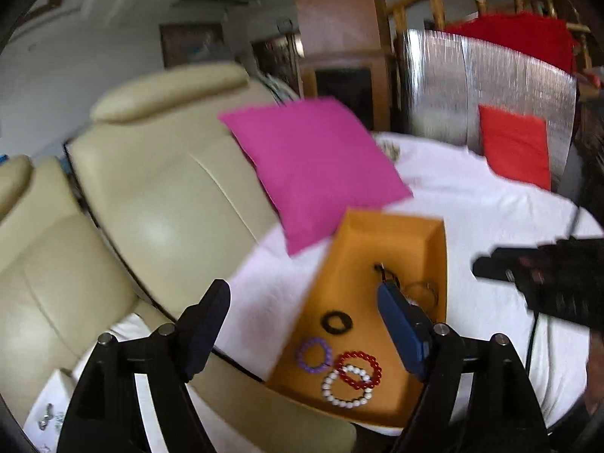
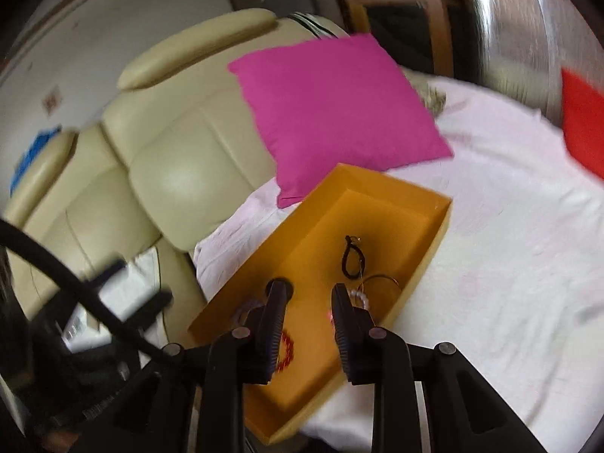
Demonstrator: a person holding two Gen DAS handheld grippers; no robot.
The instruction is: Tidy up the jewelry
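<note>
Jewelry kept in orange tray (image 1: 392, 234) on white sheet (image 1: 490, 204) of bed. No readable writing seen. Purple bracelet (image 1: 314, 355), red bracelet (image 1: 358, 370) and white bracelet (image 1: 346, 387) laid flat at near end, red overlapping white. Black ring (image 1: 336, 322) just past them; black cord (image 2: 353, 258) further in, stretched along tray's long side. Left gripper (image 1: 302, 302) held above tray's near half, jaws spread wide, nothing pinched. Right gripper (image 2: 307, 292) held over same tray, jaws partly apart, nothing between. Pink pillow (image 1: 313, 166) propped beyond tray.
</note>
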